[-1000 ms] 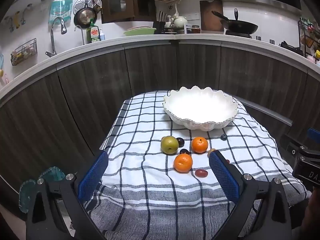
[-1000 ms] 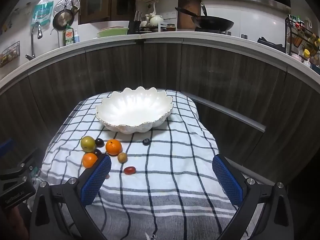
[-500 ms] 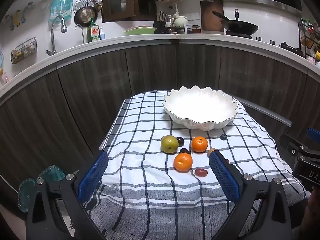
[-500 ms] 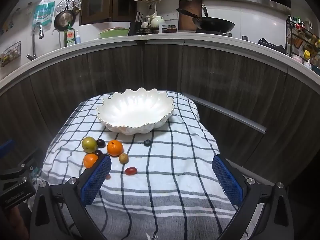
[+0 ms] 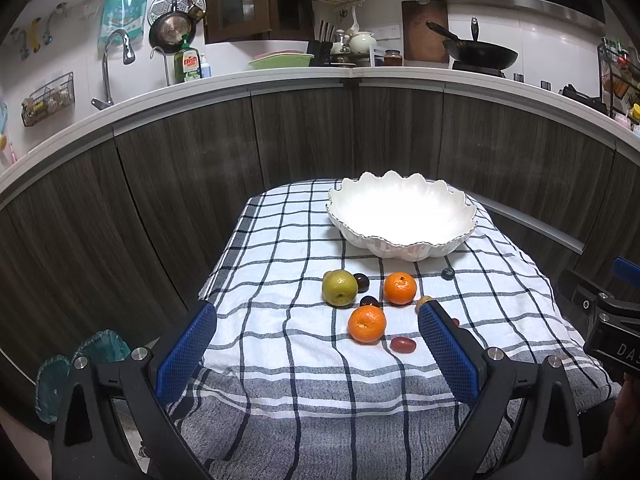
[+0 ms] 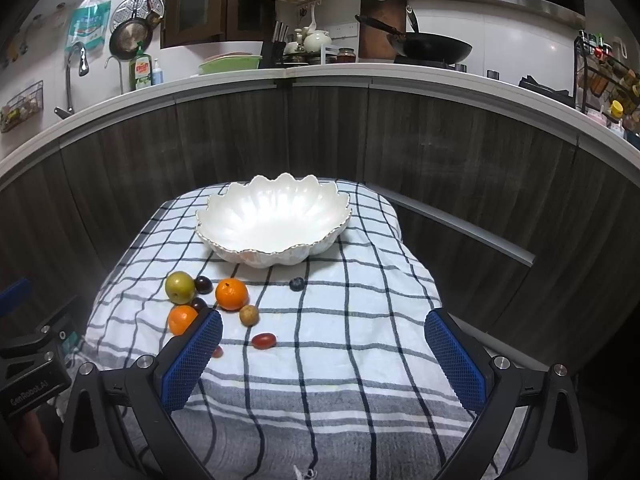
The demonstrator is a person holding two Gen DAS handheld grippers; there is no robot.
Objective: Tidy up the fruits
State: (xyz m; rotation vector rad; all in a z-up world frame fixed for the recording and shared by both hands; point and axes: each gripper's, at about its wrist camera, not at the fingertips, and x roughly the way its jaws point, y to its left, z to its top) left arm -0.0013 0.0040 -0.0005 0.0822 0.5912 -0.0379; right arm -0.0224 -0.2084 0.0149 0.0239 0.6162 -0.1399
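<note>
both our claws, left (image 5: 318, 350) and right (image 6: 324, 354), hover spread wide and empty; nearest orange (image 5: 367, 324) looks firm and rollable; we'd pinch its middle gently; bowl (image 5: 402, 216) probably fragile

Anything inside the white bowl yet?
No fruit shows in the white scalloped bowl; its visible interior is bare. The near rim hides a strip of the floor, so something small and low there cannot be ruled out.
</note>
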